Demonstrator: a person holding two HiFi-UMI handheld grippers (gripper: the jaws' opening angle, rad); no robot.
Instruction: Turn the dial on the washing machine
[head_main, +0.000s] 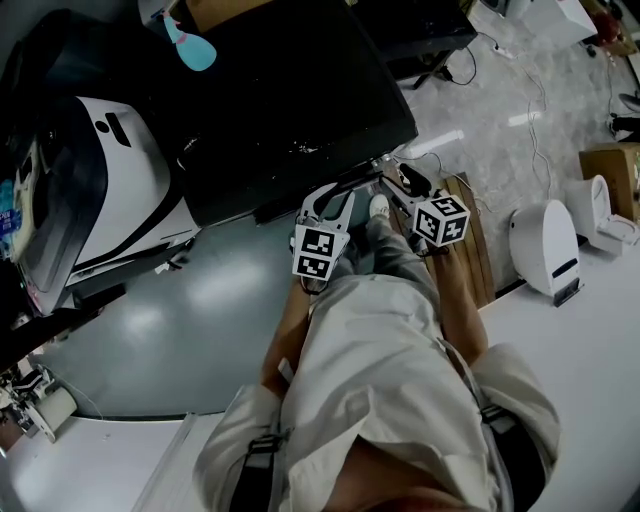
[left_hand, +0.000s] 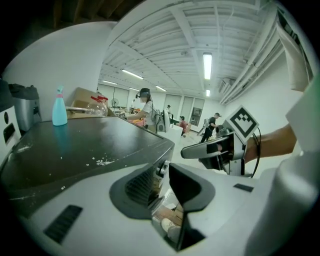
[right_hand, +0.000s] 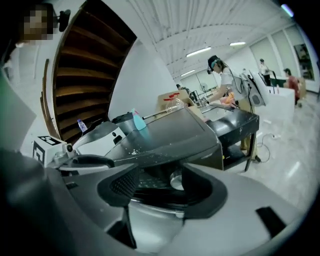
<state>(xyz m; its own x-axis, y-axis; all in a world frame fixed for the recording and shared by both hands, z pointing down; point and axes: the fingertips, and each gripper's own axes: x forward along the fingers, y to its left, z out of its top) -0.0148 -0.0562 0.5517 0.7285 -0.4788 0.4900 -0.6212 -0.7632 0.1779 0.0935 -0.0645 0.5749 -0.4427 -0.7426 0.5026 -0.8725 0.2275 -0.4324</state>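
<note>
Dial (right_hand: 176, 181) sits on the front panel of the washing machine (head_main: 290, 110), just under the lid edge. Your right gripper (right_hand: 160, 185) frames it w/ jaws part-spread, pads not touching it. Left gripper (left_hand: 161, 194): narrow gap, empty. Est.: turn not begun; grip & rotate remain.

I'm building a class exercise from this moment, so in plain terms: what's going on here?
A person stands at the front of a dark-topped washing machine with tongs in each hand, both aimed at its front panel. The silver dial shows between the jaws of the right tongs, which stand apart and do not grip it. The left tongs sit alongside with only a narrow gap between the jaws, holding nothing. The dial is not yet being turned.
</note>
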